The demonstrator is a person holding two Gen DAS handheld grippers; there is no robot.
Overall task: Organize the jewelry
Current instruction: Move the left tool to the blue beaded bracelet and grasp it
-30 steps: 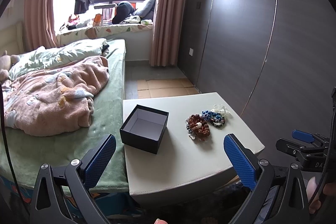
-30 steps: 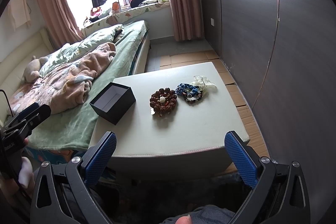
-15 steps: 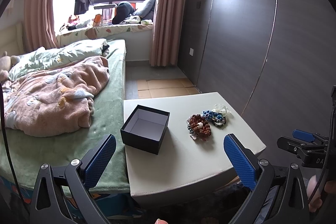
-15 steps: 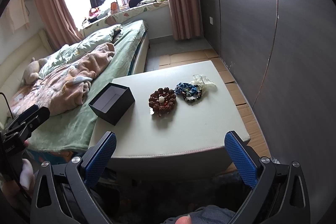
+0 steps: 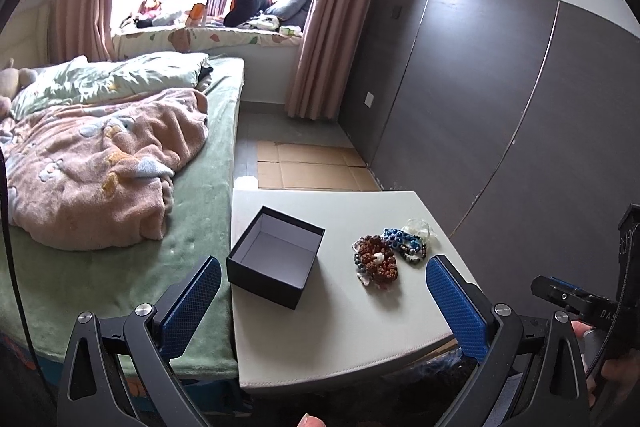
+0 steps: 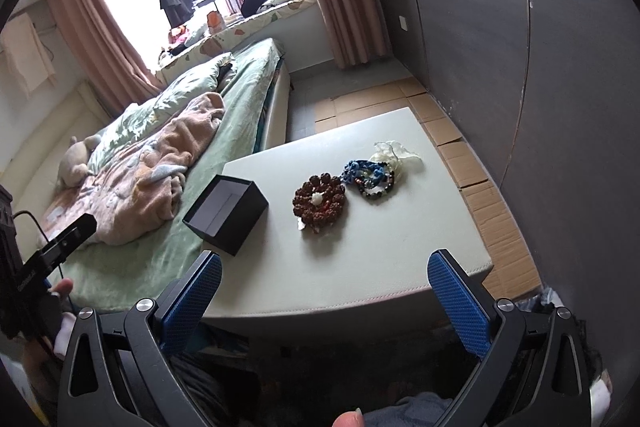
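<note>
Down at the near edge, both grippers hang short of the desk (image 6: 400, 267), holding nothing. Left gripper (image 5: 323, 301) has its blue fingers (image 5: 192, 301) spread wide, and the right gripper (image 6: 325, 301) is spread just as wide. On the desk, black box (image 6: 226, 213) sits around 10 o'clock, lid off, nothing in it, right by the bed-side edge. Just past centre toward 12 is the brown bead bracelet (image 6: 319, 202) with a white bit in the middle. Touching it at its 1 o'clock is the blue bead bracelet (image 6: 366, 174), tangled with darker beads, and a crumpled clear bag (image 6: 394, 153) behind that. Bed (image 6: 168, 163) with a pink blanket runs off at 10 to 11.
</note>
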